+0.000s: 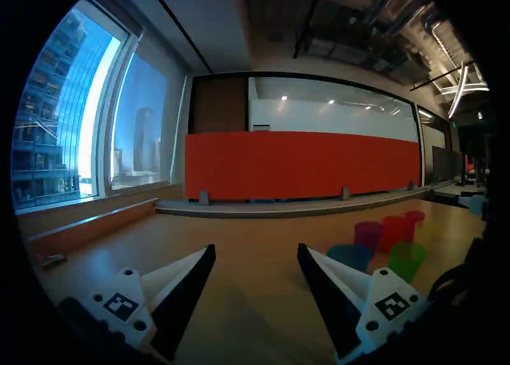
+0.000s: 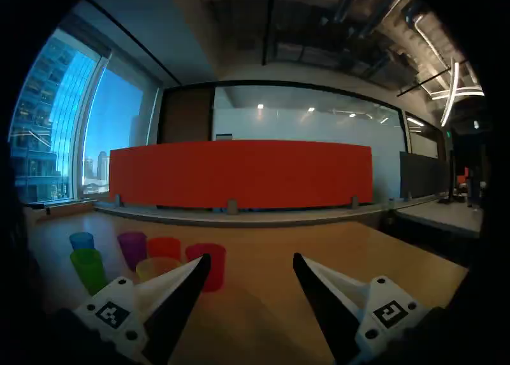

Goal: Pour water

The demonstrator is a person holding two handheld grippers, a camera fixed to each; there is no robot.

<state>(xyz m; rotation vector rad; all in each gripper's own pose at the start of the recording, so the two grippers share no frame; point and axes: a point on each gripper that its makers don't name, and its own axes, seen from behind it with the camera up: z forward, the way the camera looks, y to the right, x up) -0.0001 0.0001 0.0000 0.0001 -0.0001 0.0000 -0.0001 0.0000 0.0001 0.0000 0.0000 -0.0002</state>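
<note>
Reaching into the tight cluster of translucent coloured plastic cups (image 2: pixel 164 247) on the pale wooden table (image 2: pixel 357 250), ahead-left of the empty, spread-fingered right gripper (image 2: pixel 251 255), could topple touching neighbours; the left gripper (image 1: pixel 255 246) likewise gapes empty.

The wooden bench (image 2: pixel 268 314) carries six translucent plastic cups, all upright and clustered close together: a blue cup (image 2: pixel 81 240), green cup (image 2: pixel 88 268), purple cup (image 2: pixel 132 247), orange cup (image 2: pixel 164 246), yellow cup (image 2: pixel 155 267) and pink cup (image 2: pixel 211 263).
</note>
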